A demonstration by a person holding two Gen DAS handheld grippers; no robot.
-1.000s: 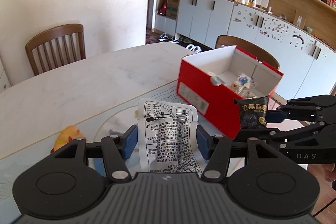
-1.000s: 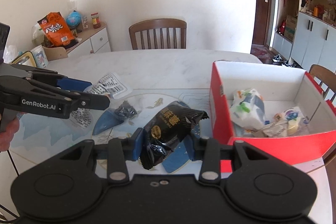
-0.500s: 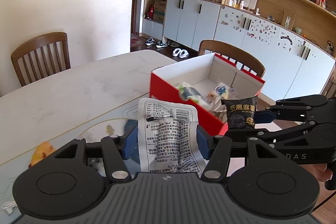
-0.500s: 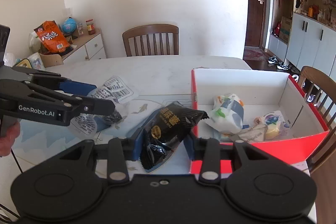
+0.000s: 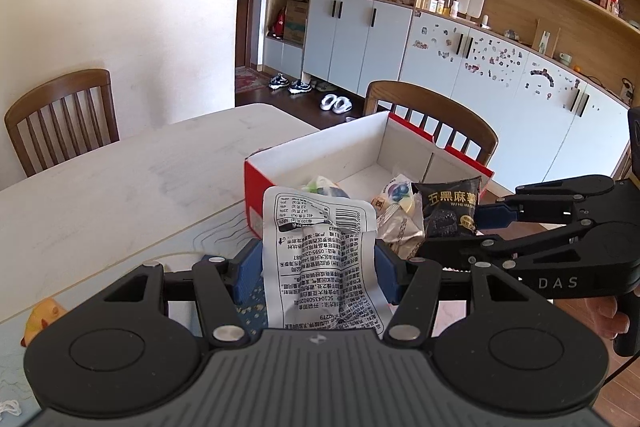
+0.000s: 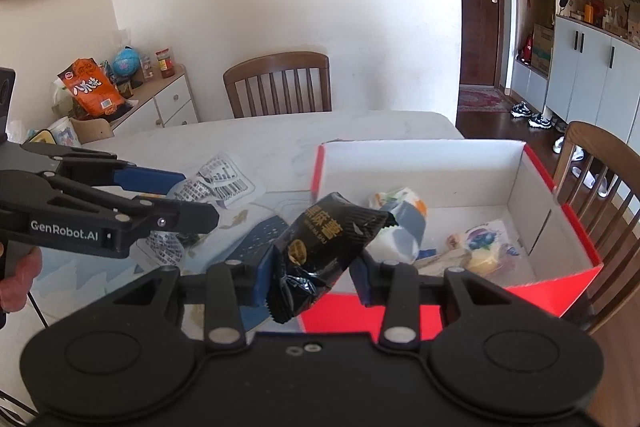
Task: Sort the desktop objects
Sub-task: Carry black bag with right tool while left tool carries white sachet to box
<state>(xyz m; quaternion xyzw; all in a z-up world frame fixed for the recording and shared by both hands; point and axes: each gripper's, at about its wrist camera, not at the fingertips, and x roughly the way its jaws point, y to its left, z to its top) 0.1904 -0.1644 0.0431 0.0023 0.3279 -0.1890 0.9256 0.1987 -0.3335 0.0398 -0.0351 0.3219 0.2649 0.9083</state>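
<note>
My left gripper [image 5: 318, 269] is shut on a white snack packet [image 5: 324, 259] printed with black text and a barcode, held above the table just short of the red box [image 5: 260, 191]. My right gripper [image 6: 310, 277] is shut on a black snack packet [image 6: 320, 247] with gold lettering, at the box's near left corner. In the left wrist view the right gripper [image 5: 474, 231] holds the black packet [image 5: 450, 209] over the box's near side. In the right wrist view the left gripper [image 6: 188, 195] carries the white packet [image 6: 224, 181] left of the red box [image 6: 560, 283], whose white inside holds several wrapped snacks [image 6: 480, 247].
Wooden chairs stand at the far side [image 6: 278, 85] and beside the box [image 5: 432, 115]. A blue patterned mat [image 6: 260, 231] lies on the pale table [image 5: 120, 179]. A yellow toy [image 5: 42, 315] sits near the left edge. A person's hand [image 6: 16, 279] grips the left tool.
Both grippers have carried their packets toward the red box, which now looks nearer and more central in both views. Neither grip has altered.
</note>
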